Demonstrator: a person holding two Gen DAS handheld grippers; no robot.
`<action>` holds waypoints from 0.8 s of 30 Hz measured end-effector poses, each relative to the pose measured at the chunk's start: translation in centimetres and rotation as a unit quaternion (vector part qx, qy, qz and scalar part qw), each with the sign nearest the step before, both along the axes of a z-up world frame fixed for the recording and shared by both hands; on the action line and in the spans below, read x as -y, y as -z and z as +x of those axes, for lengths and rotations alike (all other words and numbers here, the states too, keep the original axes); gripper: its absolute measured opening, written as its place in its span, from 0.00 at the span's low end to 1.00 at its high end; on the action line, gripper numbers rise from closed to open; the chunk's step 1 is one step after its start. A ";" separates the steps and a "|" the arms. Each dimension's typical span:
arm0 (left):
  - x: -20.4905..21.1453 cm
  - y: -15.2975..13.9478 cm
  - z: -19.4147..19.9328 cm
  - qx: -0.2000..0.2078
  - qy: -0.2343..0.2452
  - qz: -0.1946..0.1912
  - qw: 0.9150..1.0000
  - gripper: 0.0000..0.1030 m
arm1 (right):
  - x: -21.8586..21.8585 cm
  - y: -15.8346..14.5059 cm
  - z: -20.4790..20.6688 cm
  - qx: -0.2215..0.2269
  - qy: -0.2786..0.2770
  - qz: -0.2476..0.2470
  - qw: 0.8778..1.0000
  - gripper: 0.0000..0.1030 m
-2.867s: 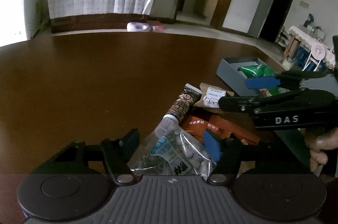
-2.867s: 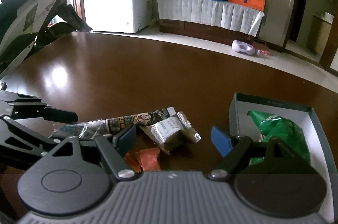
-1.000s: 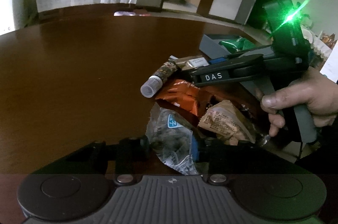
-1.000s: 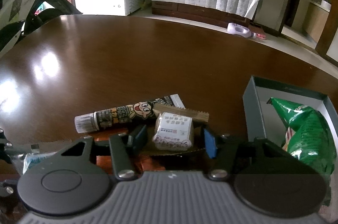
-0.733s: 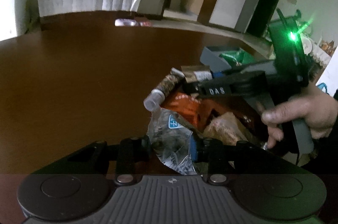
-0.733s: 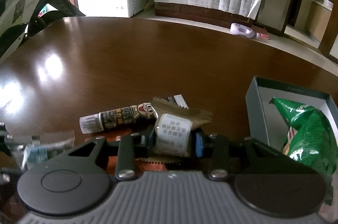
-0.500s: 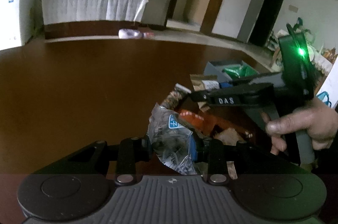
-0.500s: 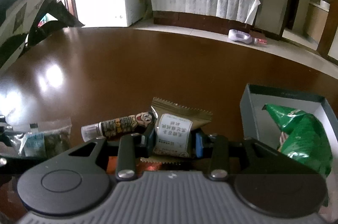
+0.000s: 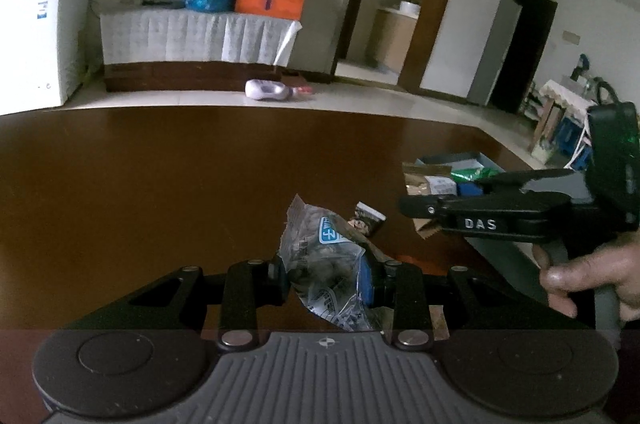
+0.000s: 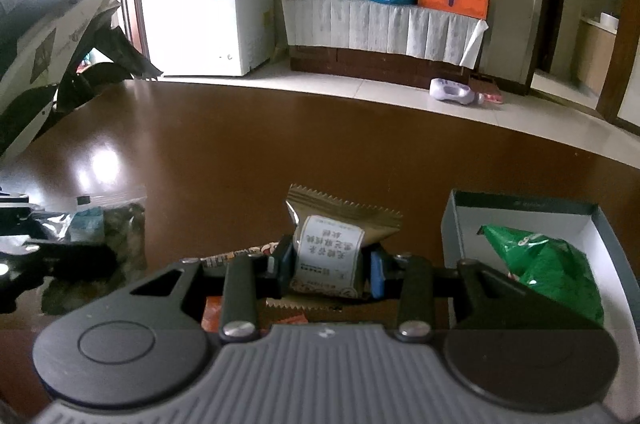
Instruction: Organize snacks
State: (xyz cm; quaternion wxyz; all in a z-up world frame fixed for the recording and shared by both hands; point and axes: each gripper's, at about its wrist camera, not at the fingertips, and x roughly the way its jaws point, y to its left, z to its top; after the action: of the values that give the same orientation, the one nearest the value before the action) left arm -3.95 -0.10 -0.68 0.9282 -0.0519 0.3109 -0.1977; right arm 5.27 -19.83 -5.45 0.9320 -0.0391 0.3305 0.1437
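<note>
Snacks split between two grips and a pile on the dark brown glossy wooden table (image 9: pixel 160 183). Clear crinkled plastic bag of small pale pieces with a blue label (image 9: pixel 326 276) pinched at its middle in the left gripper (image 9: pixel 324 274), jaws narrowed onto it, bag raised off the wood and tilted, top seam pointing up and left. Same bag seen at the left edge of the right wrist view (image 10: pixel 100 224), dim and partly blurred. Olive-brown sawtooth-edged foil pouch with a white printed label (image 10: pixel 332 248) clamped across its lower half in the right gripper (image 10: pixel 330 268), jaws narrowed onto it, pouch upright, label facing the camera, lifted above the remaining packets. From the left wrist view, same pouch (image 9: pixel 428 183) at the far right, held at the tip of the black tool marked DAS, bare right hand (image 9: pixel 580 276) wrapped around its handle. Below the two grips, on the table: end of a dark cartoon-printed tube-shaped packet (image 9: pixel 366 220) just right of the clear bag, and orange foil wrappers (image 10: pixel 214 312) near the camera, mostly hidden. Open grey cardboard box with a white inside (image 10: pixel 520 212) to the right of the brown pouch, resting on the table, with a crumpled green foil bag (image 10: pixel 544 264) lying inside it.
</note>
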 end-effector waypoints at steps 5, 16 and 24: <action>-0.3 -0.4 0.6 0.008 -0.015 -0.004 1.000 0.32 | 0.4 -0.9 -1.1 0.011 -0.001 0.008 1.000 0.36; 0.5 -1.4 1.7 0.017 -0.022 -0.009 1.000 0.32 | 0.9 -2.4 -2.6 0.021 0.002 0.017 1.000 0.36; 1.2 -2.0 2.4 0.027 -0.026 -0.015 0.999 0.32 | 1.7 -3.7 -3.8 0.029 0.007 0.026 0.999 0.36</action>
State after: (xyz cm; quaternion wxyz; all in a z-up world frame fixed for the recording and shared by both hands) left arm -1.59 -1.25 1.32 0.9401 -0.0683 0.2815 -0.1796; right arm 1.46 -21.58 -1.78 0.9427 -0.0163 0.3002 0.1443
